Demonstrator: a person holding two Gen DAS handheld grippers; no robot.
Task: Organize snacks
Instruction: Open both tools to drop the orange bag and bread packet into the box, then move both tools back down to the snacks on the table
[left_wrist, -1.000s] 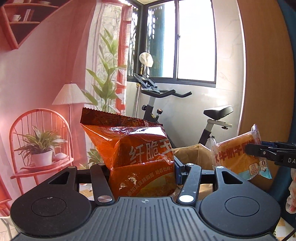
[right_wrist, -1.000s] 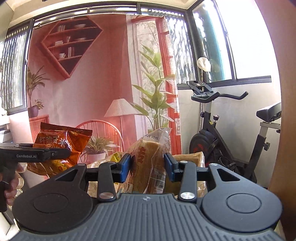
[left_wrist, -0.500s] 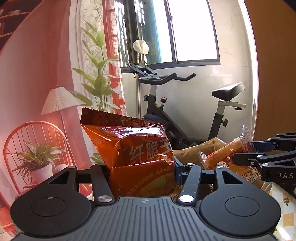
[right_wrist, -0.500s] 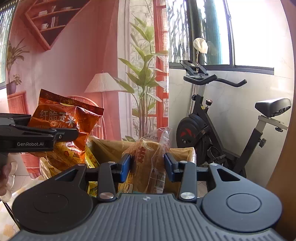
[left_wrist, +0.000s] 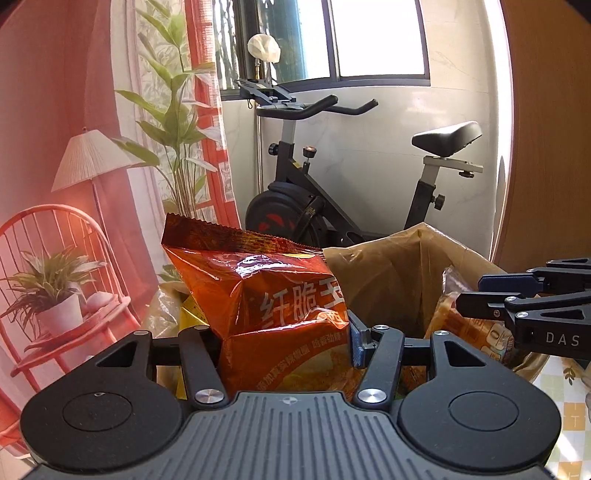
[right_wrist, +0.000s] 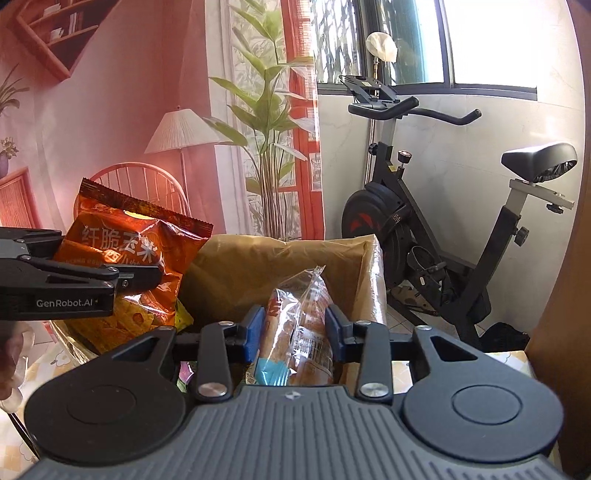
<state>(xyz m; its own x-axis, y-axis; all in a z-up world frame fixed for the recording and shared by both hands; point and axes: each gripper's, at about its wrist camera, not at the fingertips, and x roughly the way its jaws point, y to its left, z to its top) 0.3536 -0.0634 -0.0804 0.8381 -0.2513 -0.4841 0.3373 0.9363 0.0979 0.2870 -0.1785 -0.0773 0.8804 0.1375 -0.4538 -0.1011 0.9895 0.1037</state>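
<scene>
Snack status: orange chip bag (left_wrist: 280, 295) is clamped upright between the left tongs (left_wrist: 284, 343), serrated top seal up, white Chinese print facing the left wrist camera. In the right wrist view the same bag (right_wrist: 129, 258) hangs at the left lip of the brown paper bag (right_wrist: 266, 266), its lower part at or just past the rim; can't tell if it touches anything inside. Left tongs (right_wrist: 147, 275) reach in from the left edge there, closed on the chip bag about mid-height.

Clear-wrapped bread pack (right_wrist: 299, 325) is pinched between the blue pads (right_wrist: 255, 332) of the right tongs (right_wrist: 295, 332), standing on end, crimped top up, blue-printed end low near the camera. It sits over the paper bag's open mouth, in front of the bag's far wall. From the left wrist view the bread pack (left_wrist: 465, 325) is down inside the right half of the paper bag (left_wrist: 391, 273), right tongs (left_wrist: 469, 295) coming in from the right edge, closed on it.

Yellow wrapper (left_wrist: 188, 314) shows low beside the chip bag, on its left, inside the bag; contents otherwise hidden.

Paper bag stands on a tabletop with a yellow-and-white checked cloth (left_wrist: 569, 384), visible only at the lower right corner of the left view. Behind it: black exercise bike (left_wrist: 332, 192), tall green plant (right_wrist: 269, 122), pink wall mural with lamp and chair.
</scene>
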